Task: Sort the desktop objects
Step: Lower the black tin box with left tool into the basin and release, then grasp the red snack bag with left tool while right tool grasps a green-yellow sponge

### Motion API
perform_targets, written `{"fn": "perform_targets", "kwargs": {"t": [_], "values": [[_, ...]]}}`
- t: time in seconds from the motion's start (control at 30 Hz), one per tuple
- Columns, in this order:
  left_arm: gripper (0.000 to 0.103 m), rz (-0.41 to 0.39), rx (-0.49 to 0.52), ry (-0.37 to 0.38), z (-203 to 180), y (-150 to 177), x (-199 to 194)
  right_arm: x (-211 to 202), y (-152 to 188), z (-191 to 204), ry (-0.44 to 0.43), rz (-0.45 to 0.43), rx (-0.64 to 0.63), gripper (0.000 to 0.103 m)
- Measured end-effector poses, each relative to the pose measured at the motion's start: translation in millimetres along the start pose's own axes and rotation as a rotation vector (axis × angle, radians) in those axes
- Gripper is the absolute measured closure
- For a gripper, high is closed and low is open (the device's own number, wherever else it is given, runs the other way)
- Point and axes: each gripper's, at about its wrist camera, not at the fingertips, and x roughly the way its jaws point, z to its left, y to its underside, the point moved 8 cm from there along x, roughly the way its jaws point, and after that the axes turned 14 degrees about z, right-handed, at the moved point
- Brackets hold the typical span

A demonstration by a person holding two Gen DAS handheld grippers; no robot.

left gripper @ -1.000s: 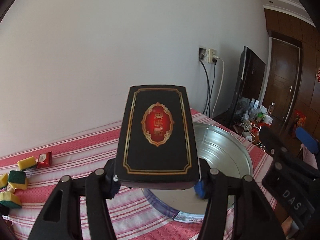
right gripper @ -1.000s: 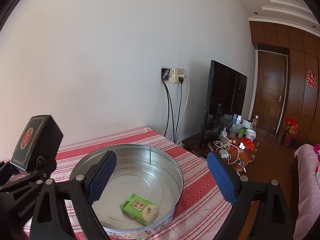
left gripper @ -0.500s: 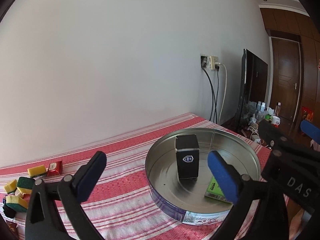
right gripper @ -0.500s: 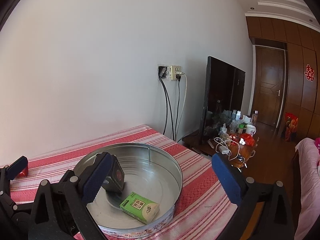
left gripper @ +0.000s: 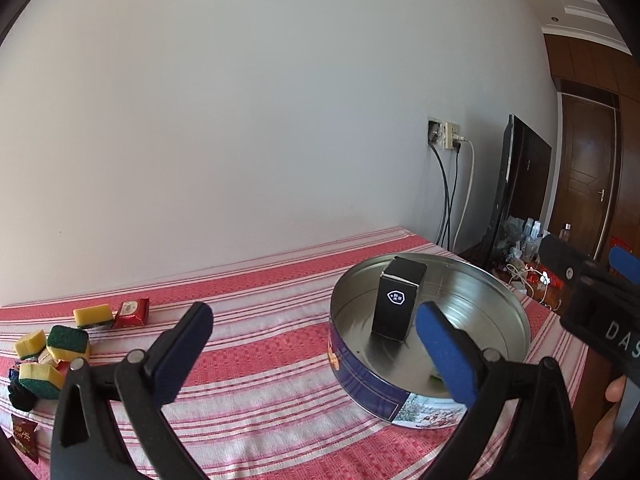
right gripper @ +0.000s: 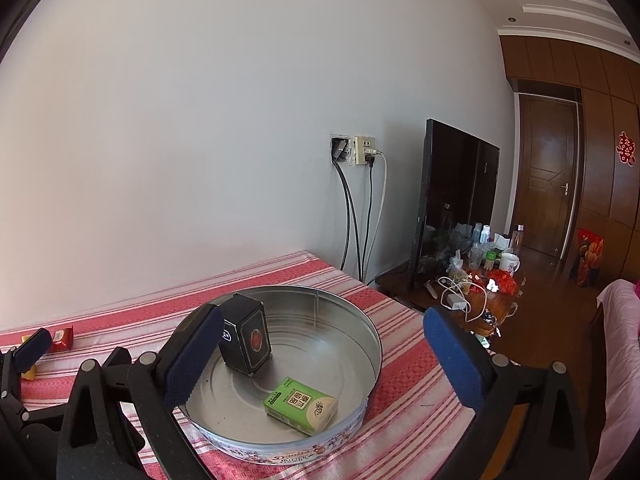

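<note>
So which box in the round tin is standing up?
The black box with the red oval on it. It stands upright on its end in the metal tin, while the green box lies flat on the tin's floor nearer the front.

Shiny bare metal is gleaming inside the round tin (right gripper: 360, 332); the black box (right gripper: 246, 334) is showing glossy card, the green pack (right gripper: 300, 402) soft plastic wrap, at five o'clock; woven striped tablecloth (left gripper: 260, 360) is looking matt
</note>
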Motion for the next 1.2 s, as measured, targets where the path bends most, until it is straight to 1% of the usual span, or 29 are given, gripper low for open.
{"fn": "perform_targets", "kwargs": {"t": [0.1,0.2,0.37,0.43,0.57,0.67,0.83,1.03,1.2], "values": [[0.000,-0.011,-0.002,-0.010,6,5,-10,-3,2,2,-0.011,0.005,0.003,0.001],[0.000,-0.019,-0.001,-0.045,15,15,-21,-8,9,8,-0.044,0.012,0.011,0.001],[0.000,-0.008,0.008,-0.132,38,40,-36,-12,30,33,-0.091,0.035,-0.022,0.001],[0.000,-0.010,0.011,-0.187,51,51,-42,-15,40,45,-0.121,0.045,-0.035,0.001],[0.000,0.001,0.006,-0.271,81,72,-50,-25,60,75,-0.209,0.035,-0.054,0.001],[0.000,0.027,-0.013,-0.330,107,88,-55,-37,73,103,-0.276,0.018,-0.090,0.001],[0.000,0.073,-0.108,-0.382,159,110,-65,-52,95,150,-0.350,0.029,-0.169,0.001],[0.000,0.146,-0.227,-0.459,218,139,-79,-70,117,194,-0.433,0.040,-0.235,0.001],[0.000,0.225,-0.371,-0.491,271,167,-84,-83,130,226,-0.491,0.055,-0.290,0.001]]}}
